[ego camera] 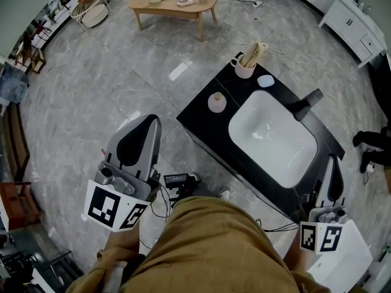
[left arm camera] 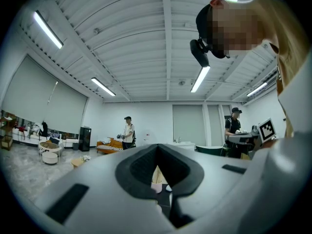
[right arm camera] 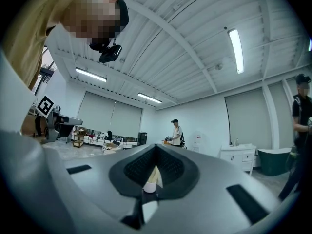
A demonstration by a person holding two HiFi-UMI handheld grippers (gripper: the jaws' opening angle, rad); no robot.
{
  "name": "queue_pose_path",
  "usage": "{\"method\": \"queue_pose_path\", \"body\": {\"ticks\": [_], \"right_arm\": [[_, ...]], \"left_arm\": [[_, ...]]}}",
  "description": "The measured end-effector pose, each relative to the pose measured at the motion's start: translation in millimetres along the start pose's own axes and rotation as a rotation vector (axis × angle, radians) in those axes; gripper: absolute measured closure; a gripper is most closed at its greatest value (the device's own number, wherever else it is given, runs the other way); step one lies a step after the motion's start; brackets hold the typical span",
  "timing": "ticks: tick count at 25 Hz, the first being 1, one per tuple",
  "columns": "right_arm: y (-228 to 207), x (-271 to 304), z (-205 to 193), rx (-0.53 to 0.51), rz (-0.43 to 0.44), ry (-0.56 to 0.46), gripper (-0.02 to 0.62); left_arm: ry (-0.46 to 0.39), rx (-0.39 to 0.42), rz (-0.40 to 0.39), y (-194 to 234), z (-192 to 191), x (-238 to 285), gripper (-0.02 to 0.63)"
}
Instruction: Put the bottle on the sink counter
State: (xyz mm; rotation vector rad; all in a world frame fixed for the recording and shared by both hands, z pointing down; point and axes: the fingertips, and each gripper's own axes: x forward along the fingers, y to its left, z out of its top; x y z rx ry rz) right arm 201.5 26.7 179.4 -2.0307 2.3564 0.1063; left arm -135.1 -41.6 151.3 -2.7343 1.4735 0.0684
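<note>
A small pinkish bottle (ego camera: 217, 102) stands upright on the left end of the black sink counter (ego camera: 201, 122), apart from both grippers. My left gripper (ego camera: 149, 121) is held over the floor, left of the counter, with its jaws shut and empty. My right gripper (ego camera: 330, 160) is at the counter's near right corner, also shut with nothing in it. In the left gripper view the left gripper (left arm camera: 157, 147) points level, and the cup of brushes (left arm camera: 157, 177) shows through the gap in its jaws. The right gripper (right arm camera: 156, 148) frames the same cup (right arm camera: 151, 180).
The counter holds a white basin (ego camera: 273, 137), a black faucet (ego camera: 307, 102), a cup of brushes (ego camera: 247, 62) and a small pale dish (ego camera: 266, 81). A wooden table (ego camera: 173, 6) stands far behind. A white cabinet (ego camera: 353, 23) is at the far right. Cables lie on the floor.
</note>
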Motion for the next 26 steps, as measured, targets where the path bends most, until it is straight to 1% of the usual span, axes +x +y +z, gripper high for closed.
{"method": "queue_pose_path", "body": {"ticks": [5,26], "right_arm": [[7.7,0.9,-2.2,-0.017,0.024,0.004,0.591],[13.7,-2.8,-7.3,-0.018,0.022,0.016,0.591]], "left_arm": [[0.003,0.001,-0.002,0.4,-2.8,-1.8,0.604],[0.01,-0.01,-0.009,0.6,-11.1,-4.1,0.604]]}}
